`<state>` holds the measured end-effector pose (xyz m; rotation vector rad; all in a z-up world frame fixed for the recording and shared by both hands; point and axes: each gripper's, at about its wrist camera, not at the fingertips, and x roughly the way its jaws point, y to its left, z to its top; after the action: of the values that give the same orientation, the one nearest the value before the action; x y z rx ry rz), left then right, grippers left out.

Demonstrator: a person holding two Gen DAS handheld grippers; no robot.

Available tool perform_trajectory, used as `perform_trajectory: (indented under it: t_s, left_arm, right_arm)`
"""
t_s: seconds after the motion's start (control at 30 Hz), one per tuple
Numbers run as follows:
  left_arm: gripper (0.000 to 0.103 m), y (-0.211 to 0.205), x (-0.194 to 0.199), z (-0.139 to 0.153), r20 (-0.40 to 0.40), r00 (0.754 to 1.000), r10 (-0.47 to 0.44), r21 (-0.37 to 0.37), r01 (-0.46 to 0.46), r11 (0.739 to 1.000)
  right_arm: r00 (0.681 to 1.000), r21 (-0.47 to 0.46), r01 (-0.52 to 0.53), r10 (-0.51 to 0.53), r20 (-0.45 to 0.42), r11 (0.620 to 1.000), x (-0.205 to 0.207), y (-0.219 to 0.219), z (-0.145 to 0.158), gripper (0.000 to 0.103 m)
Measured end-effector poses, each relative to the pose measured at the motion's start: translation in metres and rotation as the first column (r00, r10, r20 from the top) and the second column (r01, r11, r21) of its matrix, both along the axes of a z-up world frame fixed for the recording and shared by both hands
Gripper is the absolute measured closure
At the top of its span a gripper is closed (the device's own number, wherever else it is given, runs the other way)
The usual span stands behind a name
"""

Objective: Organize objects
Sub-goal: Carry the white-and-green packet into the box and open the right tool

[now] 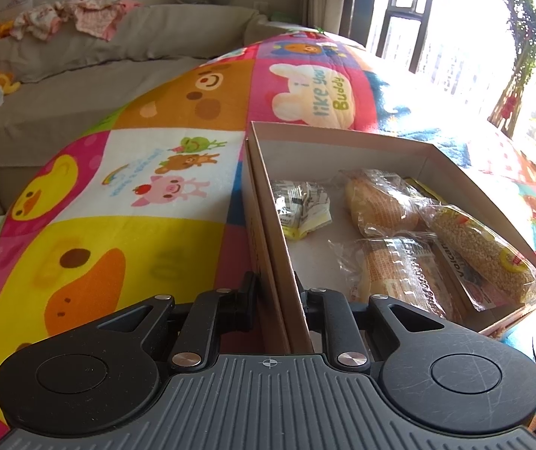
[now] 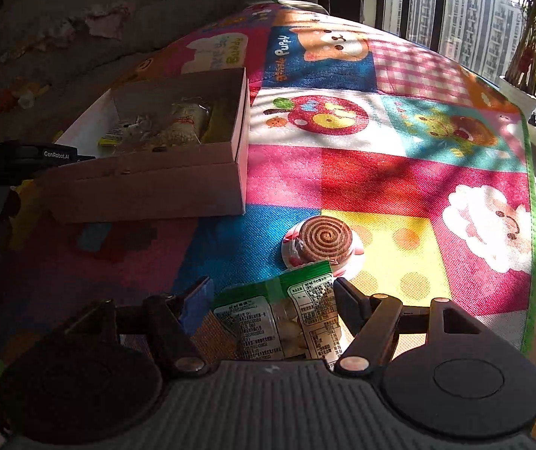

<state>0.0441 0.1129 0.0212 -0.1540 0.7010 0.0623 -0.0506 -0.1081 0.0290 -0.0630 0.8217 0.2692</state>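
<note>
Cardboard box (image 1: 268, 232) wall pinched by left gripper (image 1: 276, 292) — right gripper (image 2: 271, 300) clasps green snack packet (image 2: 279, 318).

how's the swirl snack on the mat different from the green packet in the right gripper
The swirl snack is round, brown with a spiral pattern; the green packet is a flat pouch with printed labels. The swirl snack lies free on the mat; the green packet sits between the fingers of the right gripper. Both are wrapped snacks outside the box.
</note>
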Motion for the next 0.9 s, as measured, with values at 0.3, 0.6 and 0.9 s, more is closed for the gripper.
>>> perform_trajectory:
  t_s: [0.3, 0.6, 0.9]
  left_arm:
    - [0.085, 0.001, 0.0, 0.001, -0.009, 1.0, -0.011, 0.008, 0.011, 1.0]
    - [0.085, 0.0, 0.0, 0.001, -0.012, 1.0, -0.008, 0.011, 0.009, 1.0]
    - [0.085, 0.0, 0.0, 0.001, -0.013, 1.0, -0.009, 0.011, 0.009, 1.0]
  right_arm:
    - [0.987, -0.129, -0.152, 0.157, 0.029, 0.98, -0.023, 0.024, -0.005, 0.02]
    - [0.985, -0.006, -0.154, 0.153, -0.074, 0.988, -0.032, -0.008, -0.003, 0.014]
    - [0.983, -0.018, -0.18, 0.179, -0.049, 0.983, -0.027, 0.009, -0.008, 0.018]
